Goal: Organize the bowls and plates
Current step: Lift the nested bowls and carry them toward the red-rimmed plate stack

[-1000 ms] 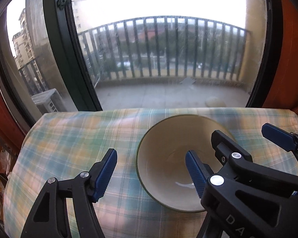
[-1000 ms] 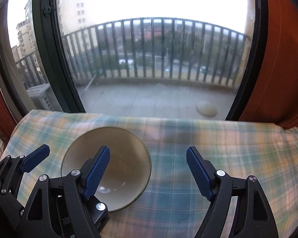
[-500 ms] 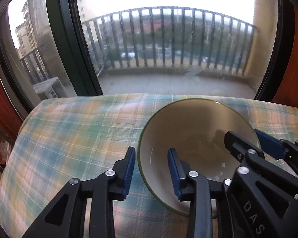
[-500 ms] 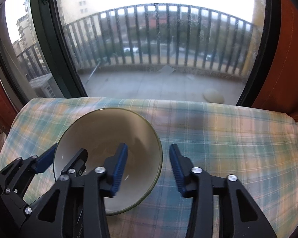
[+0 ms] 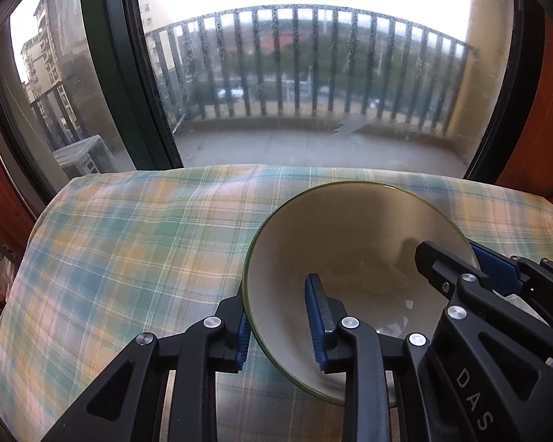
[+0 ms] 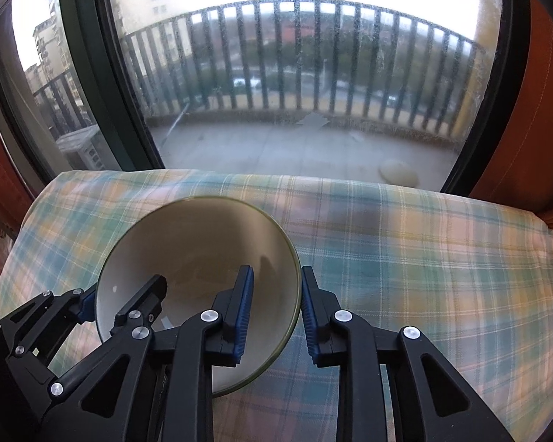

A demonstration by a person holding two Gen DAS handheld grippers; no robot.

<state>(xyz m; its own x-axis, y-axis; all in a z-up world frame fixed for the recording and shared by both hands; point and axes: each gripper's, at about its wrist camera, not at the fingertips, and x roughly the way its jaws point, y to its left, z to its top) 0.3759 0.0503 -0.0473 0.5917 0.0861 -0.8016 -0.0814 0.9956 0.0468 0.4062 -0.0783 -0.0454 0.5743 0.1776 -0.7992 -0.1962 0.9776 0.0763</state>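
Both grippers clamp the cream bowl (image 5: 354,269) by opposite rim walls above the plaid-covered desk (image 5: 129,258), left gripper (image 5: 280,326) and right gripper (image 6: 274,315) each pinching glazed ceramic that looks stiff, slippery and breakable.

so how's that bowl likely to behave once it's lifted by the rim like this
The bowl looks glazed and rigid, so probably breakable and somewhat slippery. The left gripper and right gripper each pinch opposite sides of its thin rim, which should limit tipping. The soft plaid cloth beneath might cushion a slip.
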